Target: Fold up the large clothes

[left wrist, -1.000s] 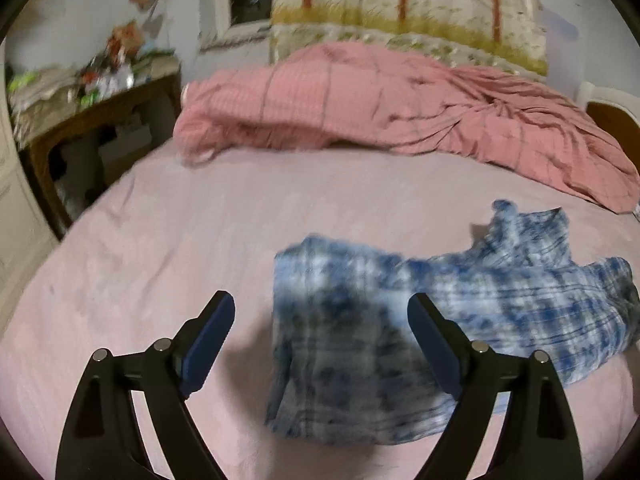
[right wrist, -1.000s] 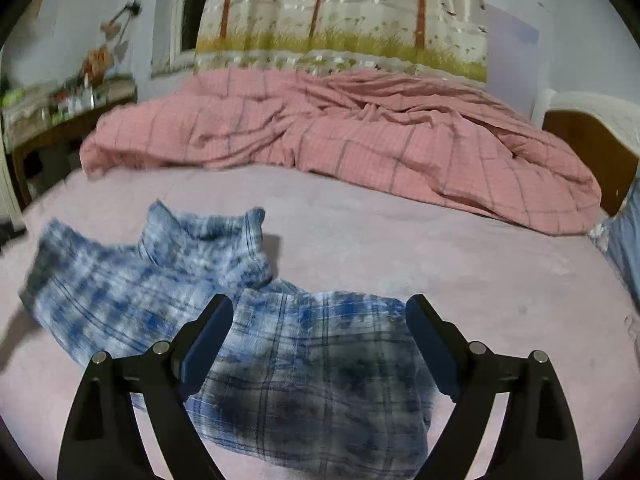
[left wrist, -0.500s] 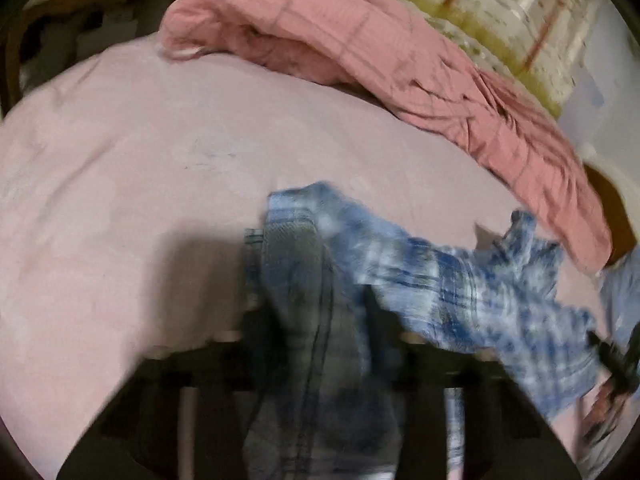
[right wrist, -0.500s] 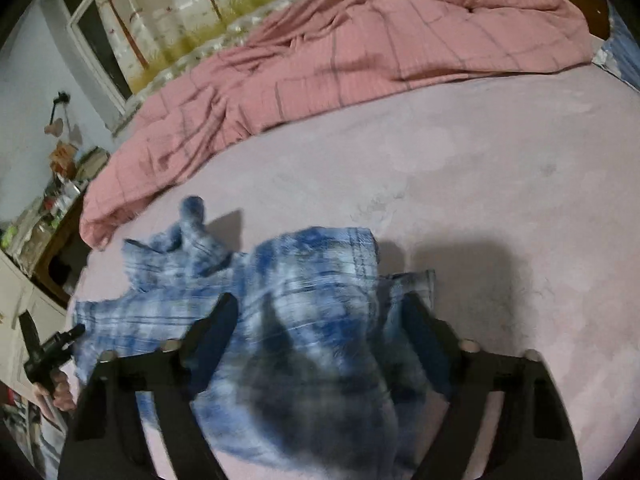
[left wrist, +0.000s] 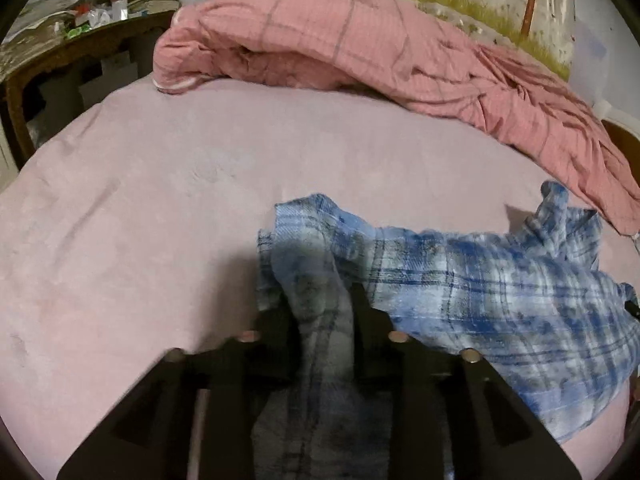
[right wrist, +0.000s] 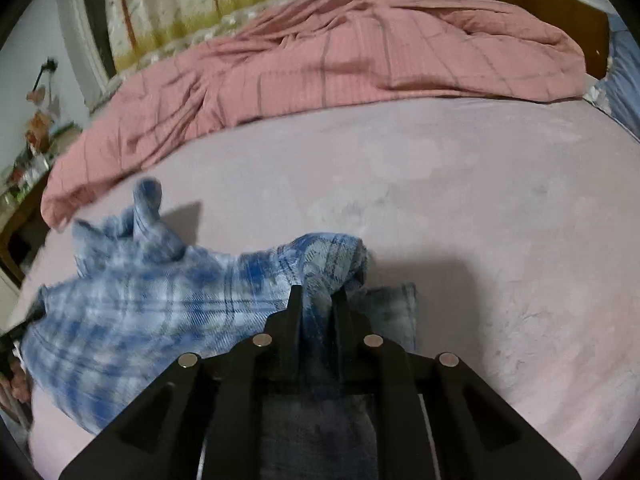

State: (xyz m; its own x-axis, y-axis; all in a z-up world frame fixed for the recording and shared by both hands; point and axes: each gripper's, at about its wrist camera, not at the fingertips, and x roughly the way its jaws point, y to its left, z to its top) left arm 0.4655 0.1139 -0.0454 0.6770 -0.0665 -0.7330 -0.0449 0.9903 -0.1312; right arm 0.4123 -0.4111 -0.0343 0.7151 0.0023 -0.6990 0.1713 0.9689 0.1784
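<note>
A blue and white plaid shirt point(left wrist: 480, 280) lies crumpled on the pink bed sheet point(left wrist: 160, 220). My left gripper point(left wrist: 320, 300) is shut on a bunched corner of it at the shirt's left end. In the right wrist view the same shirt point(right wrist: 160, 300) spreads to the left, its collar sticking up at the far left. My right gripper point(right wrist: 316, 300) is shut on a gathered fold at the shirt's right end. Both held corners are lifted a little off the sheet.
A rumpled pink checked duvet point(left wrist: 360, 40) lies across the back of the bed, also in the right wrist view point(right wrist: 340, 60). A cluttered wooden desk point(left wrist: 60, 52) stands at the left. A wooden headboard point(right wrist: 560, 12) is at the right.
Both grippers were open above the shirt one second ago. They came down, closed on its two corners and now hold the cloth bunched and raised.
</note>
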